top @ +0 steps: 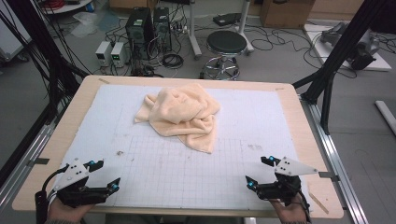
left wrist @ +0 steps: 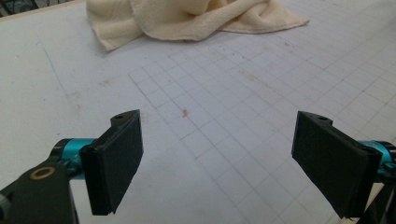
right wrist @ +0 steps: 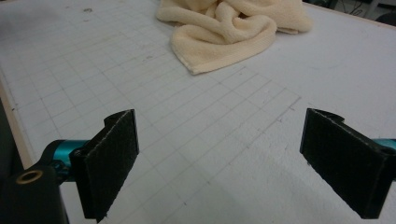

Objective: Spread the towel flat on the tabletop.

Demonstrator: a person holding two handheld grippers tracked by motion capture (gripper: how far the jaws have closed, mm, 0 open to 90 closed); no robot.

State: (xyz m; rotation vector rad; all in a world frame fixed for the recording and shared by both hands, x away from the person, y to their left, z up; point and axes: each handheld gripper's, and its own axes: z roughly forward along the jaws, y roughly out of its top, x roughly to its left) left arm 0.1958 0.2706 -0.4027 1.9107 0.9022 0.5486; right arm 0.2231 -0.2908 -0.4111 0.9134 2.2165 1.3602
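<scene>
One crumpled cream towel [top: 181,115] was seen lying toward the far middle of the white gridded mat [top: 187,168], well apart from both grippers. The left gripper [top: 103,175] and right gripper [top: 258,171] were held near the mat's front corners, jaws spread wide with nothing between them. The opening approach was judged to be in hand; a forward reach to the towel's edges would be called for next. No readable writing could be made out.
</scene>
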